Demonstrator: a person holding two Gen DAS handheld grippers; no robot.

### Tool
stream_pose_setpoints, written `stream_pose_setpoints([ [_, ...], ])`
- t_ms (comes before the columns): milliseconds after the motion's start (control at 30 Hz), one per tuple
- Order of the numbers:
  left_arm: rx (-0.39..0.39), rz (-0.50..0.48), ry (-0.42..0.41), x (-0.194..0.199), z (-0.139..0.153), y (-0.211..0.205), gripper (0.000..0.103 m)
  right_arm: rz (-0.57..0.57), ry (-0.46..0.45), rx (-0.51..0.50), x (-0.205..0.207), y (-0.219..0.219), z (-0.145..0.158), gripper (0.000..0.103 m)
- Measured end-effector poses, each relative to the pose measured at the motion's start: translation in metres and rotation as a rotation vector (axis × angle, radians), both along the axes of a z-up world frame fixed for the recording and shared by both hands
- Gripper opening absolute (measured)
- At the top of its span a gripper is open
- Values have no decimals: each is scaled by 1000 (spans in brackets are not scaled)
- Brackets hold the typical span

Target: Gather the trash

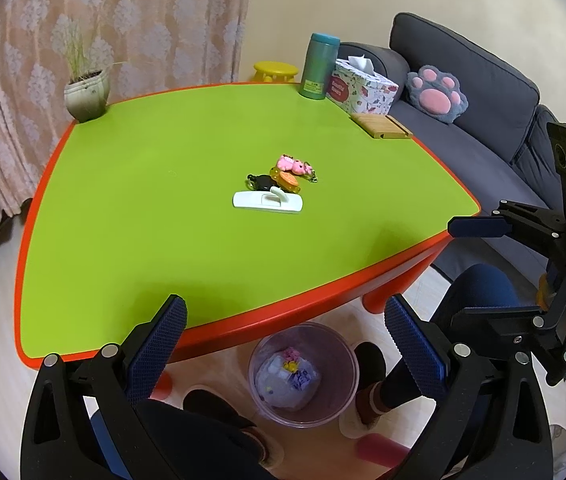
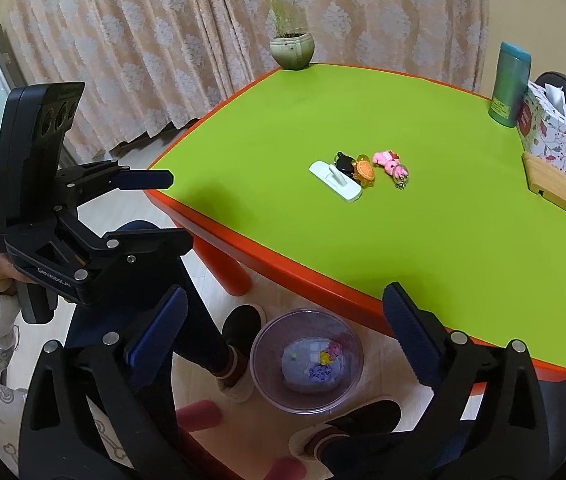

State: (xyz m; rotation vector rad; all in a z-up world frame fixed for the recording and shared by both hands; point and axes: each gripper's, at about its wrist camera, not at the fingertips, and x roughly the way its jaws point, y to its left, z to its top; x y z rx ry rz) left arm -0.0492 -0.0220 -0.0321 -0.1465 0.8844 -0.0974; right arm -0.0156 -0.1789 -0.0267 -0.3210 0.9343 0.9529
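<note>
A clear purple bin [image 1: 254, 364] [image 2: 258, 342] stands on the floor under the near edge of the green table [image 1: 143, 208] [image 2: 443, 232]. Inside it lie a crumpled pale wad [image 1: 279, 384] [image 2: 303, 364] and small coloured scraps. My left gripper [image 1: 287, 320] hangs open above the bin with nothing between its fingers. My right gripper [image 2: 285, 300] stands wide open over the bin too, also empty. A white adhesive hook [image 1: 268, 202] [image 2: 335, 182] and a cluster of black, orange and pink keychains [image 1: 283, 174] [image 2: 367, 168] lie mid-table.
A plant pot [image 1: 85, 96], a teal flask [image 1: 318, 66], a tissue box [image 1: 363, 88] and a wooden stand [image 1: 381, 126] line the table's far edges. A grey sofa [image 1: 483, 92] stands to the right. The person's knees and slippered feet [image 2: 239, 332] flank the bin.
</note>
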Motion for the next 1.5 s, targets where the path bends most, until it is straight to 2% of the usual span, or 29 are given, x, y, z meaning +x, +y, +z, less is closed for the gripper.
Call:
stream_pose_setpoints([
  [433,-9,2,2,8,0,3,95,-84,-7,27,19,-13,10,97],
  [767,13,-15,3,30,7,4,95,-145,-37,-6,50,-16,18,99],
  [1167,41,-49,56,80,5,5,95,-208,-22,-29,79,-20,11,99],
  [1500,58,-63,143,118,-19,6,95,-226,-9,-32,82,-28,6,99],
])
